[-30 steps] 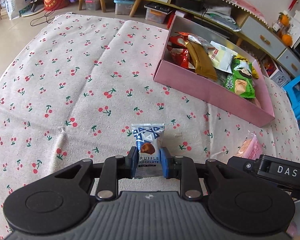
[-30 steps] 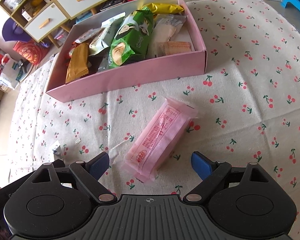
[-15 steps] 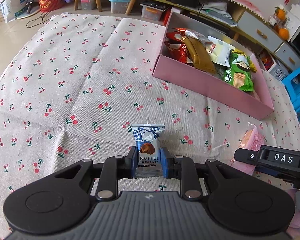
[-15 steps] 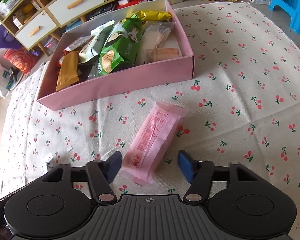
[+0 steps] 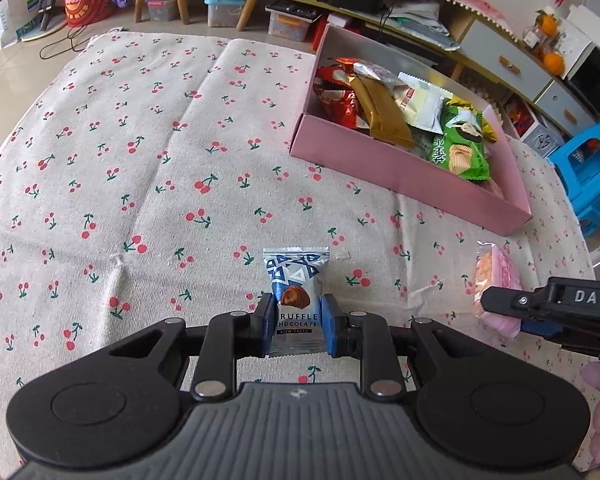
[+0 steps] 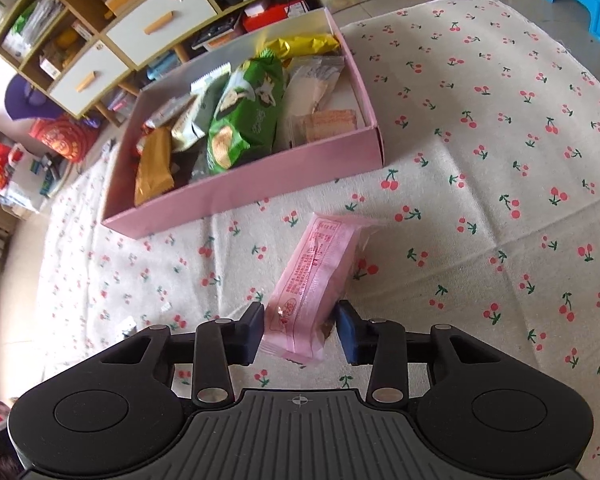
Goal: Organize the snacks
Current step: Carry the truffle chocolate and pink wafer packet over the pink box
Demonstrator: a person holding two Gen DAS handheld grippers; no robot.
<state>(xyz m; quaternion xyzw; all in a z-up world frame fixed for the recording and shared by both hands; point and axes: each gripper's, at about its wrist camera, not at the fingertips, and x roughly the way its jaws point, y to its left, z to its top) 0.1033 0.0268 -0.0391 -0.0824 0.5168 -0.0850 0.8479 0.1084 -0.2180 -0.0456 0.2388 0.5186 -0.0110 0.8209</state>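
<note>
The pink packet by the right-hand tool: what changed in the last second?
The right gripper moved in and its jaws narrowed from wide open onto the pink packet. The left gripper stayed clamped on the truffle chocolate; the pink box stayed put.

The right gripper [image 6: 299,334] has its blue-padded fingers [image 6: 347,336] on either side of the near end of a pink snack pack [image 6: 314,280] lying on the cherry-print cloth [image 6: 500,208]. Beyond it sits a pink box [image 6: 244,194] packed with snacks, among them a green bag [image 6: 244,118].
</note>
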